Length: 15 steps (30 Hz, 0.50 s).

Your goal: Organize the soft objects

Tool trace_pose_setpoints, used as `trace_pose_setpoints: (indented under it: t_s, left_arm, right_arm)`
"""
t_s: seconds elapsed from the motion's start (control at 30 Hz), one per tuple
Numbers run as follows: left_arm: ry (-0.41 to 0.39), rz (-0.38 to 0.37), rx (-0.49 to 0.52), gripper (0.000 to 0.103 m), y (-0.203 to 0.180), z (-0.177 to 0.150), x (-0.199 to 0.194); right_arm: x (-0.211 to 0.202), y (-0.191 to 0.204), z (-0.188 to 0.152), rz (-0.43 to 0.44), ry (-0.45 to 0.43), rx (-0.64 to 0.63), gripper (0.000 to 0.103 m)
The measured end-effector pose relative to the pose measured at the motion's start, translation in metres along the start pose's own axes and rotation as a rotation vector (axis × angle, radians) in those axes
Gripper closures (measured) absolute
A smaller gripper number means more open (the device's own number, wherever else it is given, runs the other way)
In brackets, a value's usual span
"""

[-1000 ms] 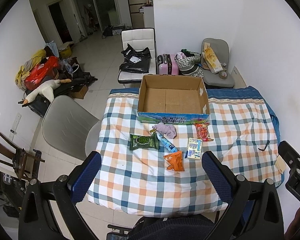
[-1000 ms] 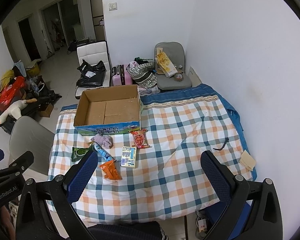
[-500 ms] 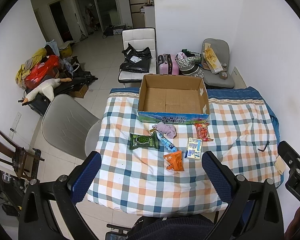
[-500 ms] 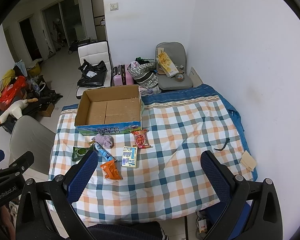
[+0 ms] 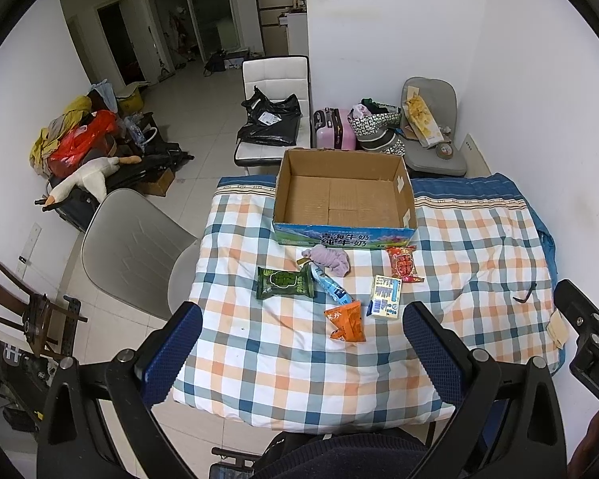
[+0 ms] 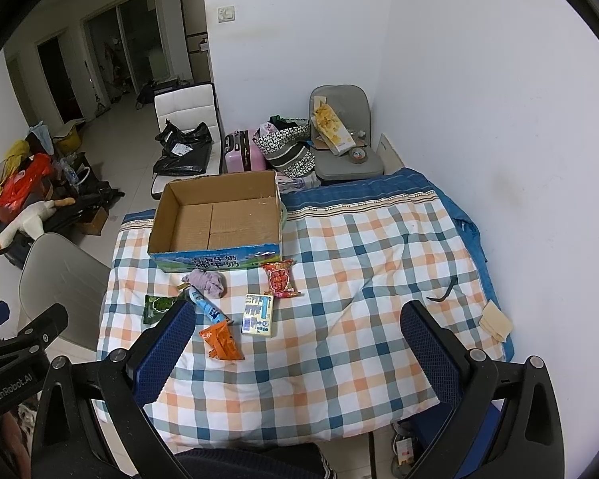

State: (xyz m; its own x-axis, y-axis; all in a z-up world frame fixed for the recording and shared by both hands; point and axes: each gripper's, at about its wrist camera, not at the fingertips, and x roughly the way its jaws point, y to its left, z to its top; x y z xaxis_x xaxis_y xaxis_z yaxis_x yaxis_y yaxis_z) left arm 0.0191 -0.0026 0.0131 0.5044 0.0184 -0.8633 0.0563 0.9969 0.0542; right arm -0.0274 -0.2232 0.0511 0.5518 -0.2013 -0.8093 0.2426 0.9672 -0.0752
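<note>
An open cardboard box point(image 5: 407, 207) point(image 6: 278, 215) stands empty at the far side of the checked blanket point(image 5: 283, 363). In front of it lie a crumpled lilac cloth point(image 5: 331, 258) point(image 6: 208, 282), a green packet point(image 5: 285, 282), a blue tube packet point(image 5: 332, 289), an orange packet point(image 5: 346, 321) point(image 6: 221, 340), a yellow-blue carton point(image 5: 385, 297) point(image 6: 258, 314) and a red packet point(image 5: 402, 265) point(image 6: 279, 278). My left gripper point(image 5: 301, 329) hovers open, high above the near edge. My right gripper point(image 6: 297, 327) is also open and empty, to its right.
A grey chair point(image 5: 127, 247) stands at the table's left side. Behind the table are a white chair with a black bag point(image 5: 273, 119), a pink suitcase point(image 5: 333, 127) and a grey seat point(image 5: 431, 135). A black strap point(image 6: 443, 289) lies on the blanket's right part.
Both views have shifted only slightly; the objects on the blanket and both open grippers stay as they were.
</note>
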Motion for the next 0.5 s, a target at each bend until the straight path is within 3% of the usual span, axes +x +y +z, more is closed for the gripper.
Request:
trace_pose_setpoints:
  t_s: [0.27,0.5]
  left_arm:
    - [0.004,-0.011,-0.008,0.0,-0.005,0.006,0.001]
    - [0.072,-0.04,-0.085,0.0,-0.004,0.026,0.063]
  right_arm:
    - [0.009,0.004,0.002,0.014,0.021,0.009,0.0]
    - [0.085,0.012,0.01,0.04,0.143,0.008,0.0]
